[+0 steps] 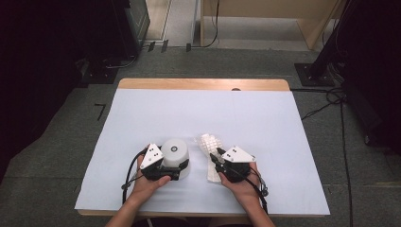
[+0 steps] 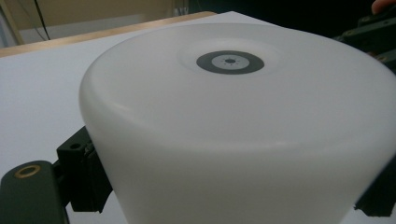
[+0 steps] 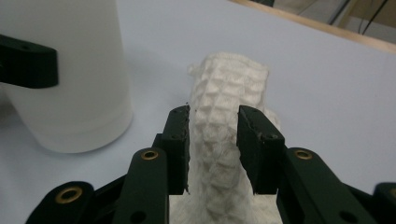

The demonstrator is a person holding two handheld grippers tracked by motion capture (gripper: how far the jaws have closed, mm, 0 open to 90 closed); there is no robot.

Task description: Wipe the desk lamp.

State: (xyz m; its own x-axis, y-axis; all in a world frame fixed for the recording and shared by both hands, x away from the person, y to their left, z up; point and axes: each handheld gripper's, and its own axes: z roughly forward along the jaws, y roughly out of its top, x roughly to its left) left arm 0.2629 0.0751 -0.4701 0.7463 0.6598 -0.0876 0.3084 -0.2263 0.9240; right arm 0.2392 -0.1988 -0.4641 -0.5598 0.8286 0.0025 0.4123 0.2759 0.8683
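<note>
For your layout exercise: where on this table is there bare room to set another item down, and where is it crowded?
Free: the whole far half of the white sheet up to the wooden edge, plus the strips left of the white tub and right of the cloth. Crowded: the near middle, where both tools grip tub and cloth.

2 black grippers with grey plates, brass-ringed screws, trailing cables.
</note>
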